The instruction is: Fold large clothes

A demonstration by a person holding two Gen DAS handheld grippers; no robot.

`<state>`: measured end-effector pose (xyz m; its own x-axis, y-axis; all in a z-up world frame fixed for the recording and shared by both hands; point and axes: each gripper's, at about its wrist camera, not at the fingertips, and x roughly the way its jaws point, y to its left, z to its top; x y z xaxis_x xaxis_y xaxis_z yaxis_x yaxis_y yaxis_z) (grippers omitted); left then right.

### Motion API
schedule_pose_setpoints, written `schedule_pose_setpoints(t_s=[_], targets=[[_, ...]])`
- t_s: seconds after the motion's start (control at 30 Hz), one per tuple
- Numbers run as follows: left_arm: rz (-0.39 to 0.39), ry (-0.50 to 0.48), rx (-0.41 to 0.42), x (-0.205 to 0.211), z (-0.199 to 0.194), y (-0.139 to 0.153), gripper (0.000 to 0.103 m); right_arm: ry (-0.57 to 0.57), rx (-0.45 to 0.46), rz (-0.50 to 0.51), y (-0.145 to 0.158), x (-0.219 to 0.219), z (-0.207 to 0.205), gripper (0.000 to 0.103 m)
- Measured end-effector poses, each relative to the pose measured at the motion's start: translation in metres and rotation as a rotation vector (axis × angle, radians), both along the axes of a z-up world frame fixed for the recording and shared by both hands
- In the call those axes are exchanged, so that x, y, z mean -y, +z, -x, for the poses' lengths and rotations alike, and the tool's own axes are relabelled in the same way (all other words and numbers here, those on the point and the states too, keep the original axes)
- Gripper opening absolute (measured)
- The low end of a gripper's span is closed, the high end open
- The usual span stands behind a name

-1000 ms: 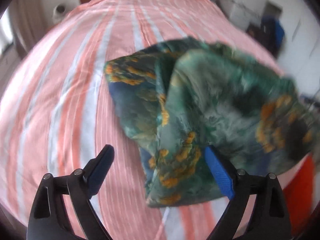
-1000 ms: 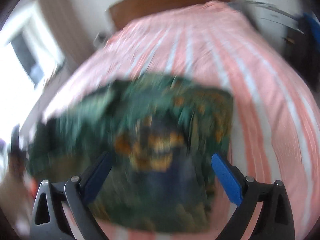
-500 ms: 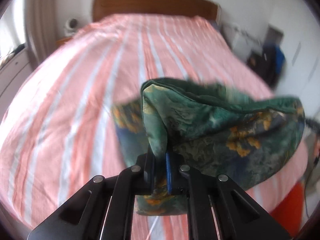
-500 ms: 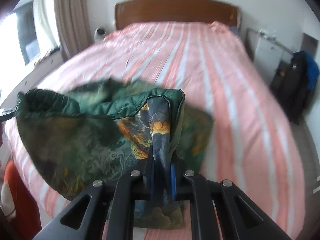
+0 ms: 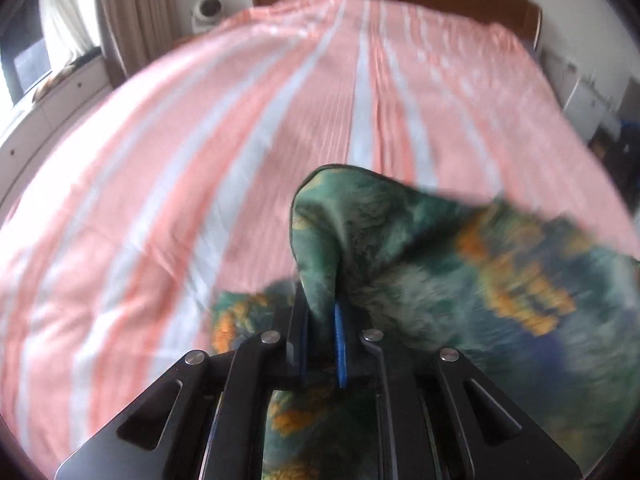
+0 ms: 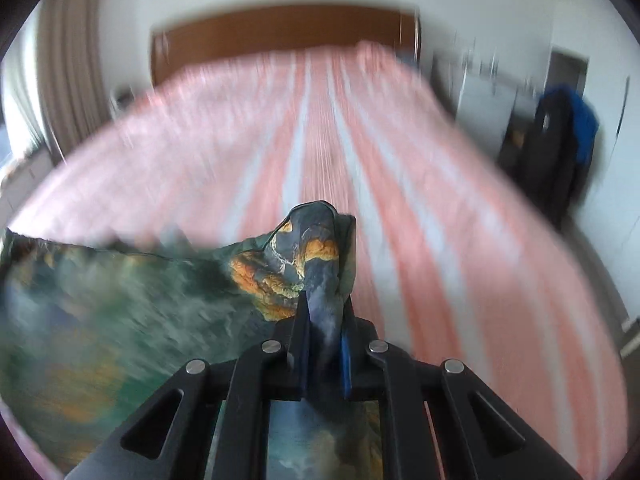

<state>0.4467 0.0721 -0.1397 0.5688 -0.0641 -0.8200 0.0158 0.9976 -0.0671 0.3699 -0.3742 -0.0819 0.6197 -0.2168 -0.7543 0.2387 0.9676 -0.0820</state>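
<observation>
A green, blue and orange patterned quilted garment (image 5: 460, 272) hangs between my two grippers above the near end of the bed. My left gripper (image 5: 320, 320) is shut on one corner of it, the cloth bunched up between the blue pads. In the right wrist view the same garment (image 6: 120, 304) stretches off to the left. My right gripper (image 6: 324, 332) is shut on its other corner, which stands up between the pads. Both views are motion blurred.
The bed (image 5: 200, 140) has a pink and white striped cover and a brown wooden headboard (image 6: 280, 36) at the far end. Curtains (image 5: 132, 20) and a cabinet stand at the left. A dark bag with blue cloth (image 6: 564, 140) stands at the right of the bed.
Both grippers went from open to shut on the garment's corners. They have since lifted it off the cover and moved toward the headboard.
</observation>
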Motion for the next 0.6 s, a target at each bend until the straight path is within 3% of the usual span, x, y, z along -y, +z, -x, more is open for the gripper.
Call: schedule_pose_setpoints(t_s=[0.07, 0.13, 0.27, 0.6], targets=[[0.006, -0.01, 0.02, 0.002, 0.0, -0.016, 0.012, -0.01, -0.045, -0.053, -0.042, 0.006, -0.006, 0.012], [0.021, -0.017, 0.04, 0.0, -0.002, -0.023, 0.012, -0.022, -0.014, -0.084, -0.057, 0.01, 0.0, 0.012], [0.073, -0.009, 0.055, -0.007, -0.007, -0.03, 0.013, -0.024, 0.014, -0.117, -0.059, 0.016, 0.003, 0.013], [0.03, -0.008, 0.076, -0.001, 0.008, -0.026, 0.018, -0.036, 0.054, -0.163, -0.061, 0.024, 0.009, 0.015]])
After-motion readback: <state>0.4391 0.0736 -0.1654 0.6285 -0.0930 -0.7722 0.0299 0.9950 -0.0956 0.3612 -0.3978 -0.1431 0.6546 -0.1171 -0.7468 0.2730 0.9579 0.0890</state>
